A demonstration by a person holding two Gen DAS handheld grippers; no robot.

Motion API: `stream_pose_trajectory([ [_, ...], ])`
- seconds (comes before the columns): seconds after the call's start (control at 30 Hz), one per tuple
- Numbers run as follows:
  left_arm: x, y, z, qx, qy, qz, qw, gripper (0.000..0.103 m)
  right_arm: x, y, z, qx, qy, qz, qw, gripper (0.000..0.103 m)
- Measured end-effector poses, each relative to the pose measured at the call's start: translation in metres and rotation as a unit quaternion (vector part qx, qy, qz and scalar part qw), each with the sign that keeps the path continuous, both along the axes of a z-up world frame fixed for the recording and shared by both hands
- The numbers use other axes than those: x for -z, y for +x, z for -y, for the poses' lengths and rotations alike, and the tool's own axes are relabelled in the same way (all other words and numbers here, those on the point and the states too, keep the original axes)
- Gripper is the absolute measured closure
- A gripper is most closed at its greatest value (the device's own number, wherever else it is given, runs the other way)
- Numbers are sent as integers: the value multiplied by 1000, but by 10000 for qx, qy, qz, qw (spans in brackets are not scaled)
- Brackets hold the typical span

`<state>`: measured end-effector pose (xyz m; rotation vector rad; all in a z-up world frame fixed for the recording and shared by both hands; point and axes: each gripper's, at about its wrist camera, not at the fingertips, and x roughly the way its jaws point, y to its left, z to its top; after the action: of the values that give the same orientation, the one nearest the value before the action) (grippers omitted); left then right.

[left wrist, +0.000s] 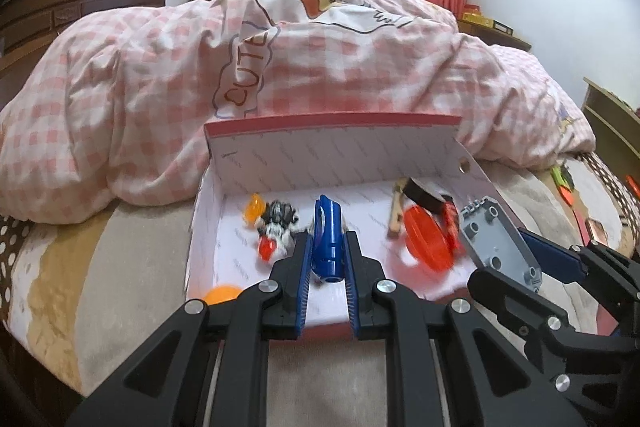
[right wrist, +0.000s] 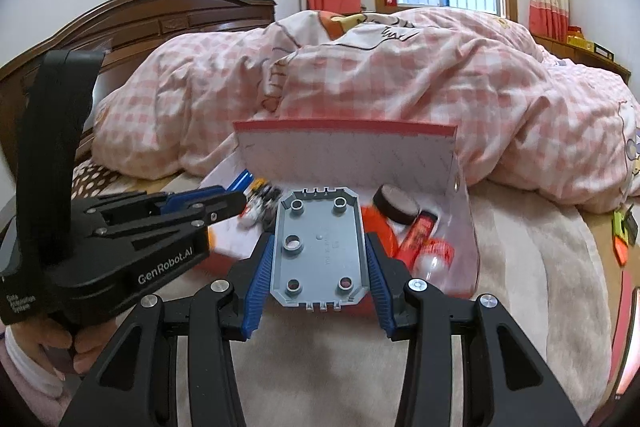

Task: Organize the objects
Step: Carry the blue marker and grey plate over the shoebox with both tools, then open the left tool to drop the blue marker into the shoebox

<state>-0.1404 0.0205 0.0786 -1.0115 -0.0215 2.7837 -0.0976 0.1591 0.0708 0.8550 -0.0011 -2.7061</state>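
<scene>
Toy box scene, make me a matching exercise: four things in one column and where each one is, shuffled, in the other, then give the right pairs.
Column one:
1. blue toy piece
2. grey plate
3. orange ball
4. black roll

Column two:
A. clamped in the right gripper
B. in the near left corner of the box
C. clamped in the left gripper
D. in the box near its far right corner

Pairs: 1-C, 2-A, 3-B, 4-D
</scene>
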Motion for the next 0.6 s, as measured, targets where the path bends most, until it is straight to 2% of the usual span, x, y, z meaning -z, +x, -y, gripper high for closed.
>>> stream_pose_trajectory([
  [0.23,12,-40,-4,-241,-112,233,9994,88,10,-47,-4,211,5,237,9995,58],
  [0.5,32,-69,-7,-334,-201,632,9972,88,28,-77,-7,500,54,529,9973,58],
  [0.6,36,-71,-10,-362,-305,684,9965,81,34,-82,-8,561,25,649,9963,56],
])
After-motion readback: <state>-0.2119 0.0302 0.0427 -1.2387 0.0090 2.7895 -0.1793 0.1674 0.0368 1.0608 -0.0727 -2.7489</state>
